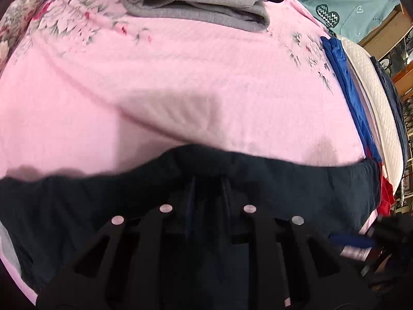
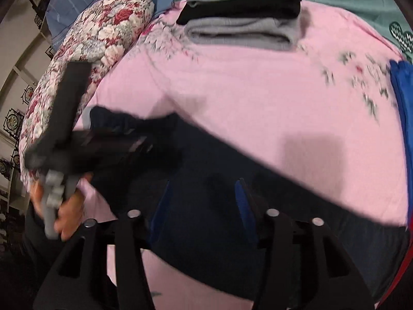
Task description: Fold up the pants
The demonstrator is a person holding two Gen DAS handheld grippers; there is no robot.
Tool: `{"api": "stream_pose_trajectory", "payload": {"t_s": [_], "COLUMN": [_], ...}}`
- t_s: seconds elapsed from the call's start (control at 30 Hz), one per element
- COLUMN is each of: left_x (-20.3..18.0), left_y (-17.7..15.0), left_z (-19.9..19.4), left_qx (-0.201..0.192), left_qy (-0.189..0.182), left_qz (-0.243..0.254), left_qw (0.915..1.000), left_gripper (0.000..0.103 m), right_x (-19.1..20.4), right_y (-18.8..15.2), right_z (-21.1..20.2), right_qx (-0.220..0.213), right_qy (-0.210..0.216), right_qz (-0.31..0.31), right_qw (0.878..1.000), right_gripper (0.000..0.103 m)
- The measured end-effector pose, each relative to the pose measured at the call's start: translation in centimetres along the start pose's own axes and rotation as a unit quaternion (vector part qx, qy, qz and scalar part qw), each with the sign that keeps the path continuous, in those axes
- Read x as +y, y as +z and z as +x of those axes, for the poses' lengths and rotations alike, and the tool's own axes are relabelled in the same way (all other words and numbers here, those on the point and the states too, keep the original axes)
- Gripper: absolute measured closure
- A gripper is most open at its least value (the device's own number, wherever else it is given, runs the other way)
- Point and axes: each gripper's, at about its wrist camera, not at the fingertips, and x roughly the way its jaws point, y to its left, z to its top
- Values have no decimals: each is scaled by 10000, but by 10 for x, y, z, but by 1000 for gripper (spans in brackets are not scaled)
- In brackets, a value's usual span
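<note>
Left wrist view first: my left gripper (image 1: 207,180) has its jaws drawn close together with the dark navy pants (image 1: 284,188) bunched between them, so I read that as a clenched grip on the fabric edge. The pants stretch as a dark band across the near part of the pink bedsheet (image 1: 180,90), running left to right.

Over on the right wrist view, my right gripper (image 2: 204,193) hangs over the middle of the pants (image 2: 219,232) with its blue-padded fingers (image 2: 244,206) spread wide, nothing pinched between them, so it's released. The left gripper (image 2: 124,139) shows at the left of this view, on the gathered waistband end, with the person's hand (image 2: 64,206) on its handle. Holding that end up makes sense to me: it gives a free edge to carry across for a fold.

At the far side sits a stack of folded clothes (image 2: 240,33), grey and black, probably where finished pieces go. A floral quilt (image 2: 103,38) lies far left, a blue garment (image 2: 402,108) along the right edge.

My guess is the right gripper wants a hold of its own before the fold goes over.
</note>
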Motion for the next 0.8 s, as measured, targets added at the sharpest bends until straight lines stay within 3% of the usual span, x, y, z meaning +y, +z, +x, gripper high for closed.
{"api": "stream_pose_trajectory", "payload": {"t_s": [0.13,0.3,0.43,0.57,0.67,0.73,0.8], "left_x": [4,13,11,12,12,10,10], "left_y": [8,8,8,3,-14,-33,-55], "left_z": [7,7,8,0,-19,-41,-59], "left_qx": [132,91,110,67,-77,-370,-620], "left_qy": [-76,-246,-233,-253,-165,-113,-44], "left_qz": [-114,-217,-200,-144,-72,62,201], "left_qw": [9998,9994,9995,9996,9998,9992,9979], "left_gripper": [83,83,83,83,69,40,30], "right_x": [16,38,53,44,24,5,-31], "right_y": [-16,-26,-34,-26,-22,-26,-40], "right_z": [17,57,53,55,29,-1,-46], "right_qx": [153,743,602,690,475,81,-499], "right_qy": [186,346,49,264,701,678,422], "right_qz": [-87,-77,-271,212,798,1086,1605], "right_qw": [9997,9966,9978,9970,9932,9917,9849], "right_gripper": [86,86,85,85,84,73,51]}}
